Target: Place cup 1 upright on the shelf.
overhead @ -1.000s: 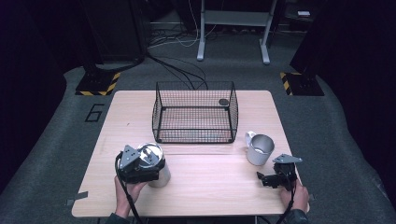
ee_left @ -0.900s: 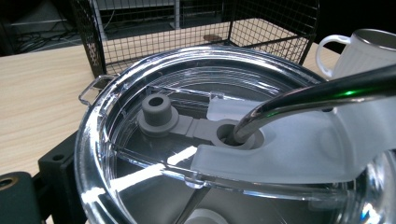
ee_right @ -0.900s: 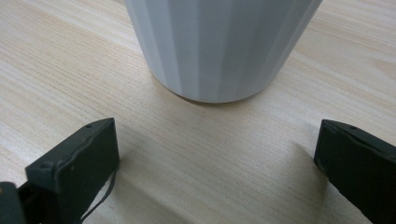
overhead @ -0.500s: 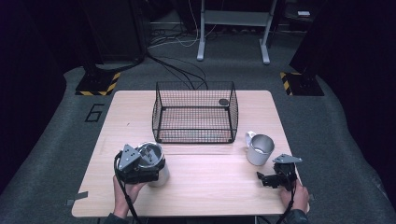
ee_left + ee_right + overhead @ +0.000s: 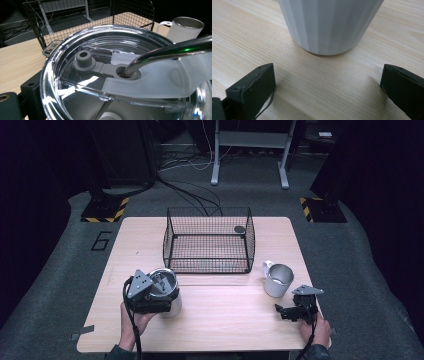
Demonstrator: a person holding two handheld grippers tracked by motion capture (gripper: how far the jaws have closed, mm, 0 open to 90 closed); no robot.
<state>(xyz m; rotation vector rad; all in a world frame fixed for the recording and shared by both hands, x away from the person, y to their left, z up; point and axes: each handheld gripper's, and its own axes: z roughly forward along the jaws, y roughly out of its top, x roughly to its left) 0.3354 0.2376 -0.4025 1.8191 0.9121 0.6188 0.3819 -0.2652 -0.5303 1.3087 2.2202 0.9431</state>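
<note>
A steel tumbler with a clear lid and a metal straw was seen upright near the table's front left edge, just before a wire basket. It was gripped by the left gripper, the jaws apparently clamped on its body. A white mug stood to the basket's right, with the right gripper held low on the table before it, jaws wide apart. The tumbler was judged to be at the grasp-and-lift stage; a steady rise over the basket's rim would be called for next.
</note>
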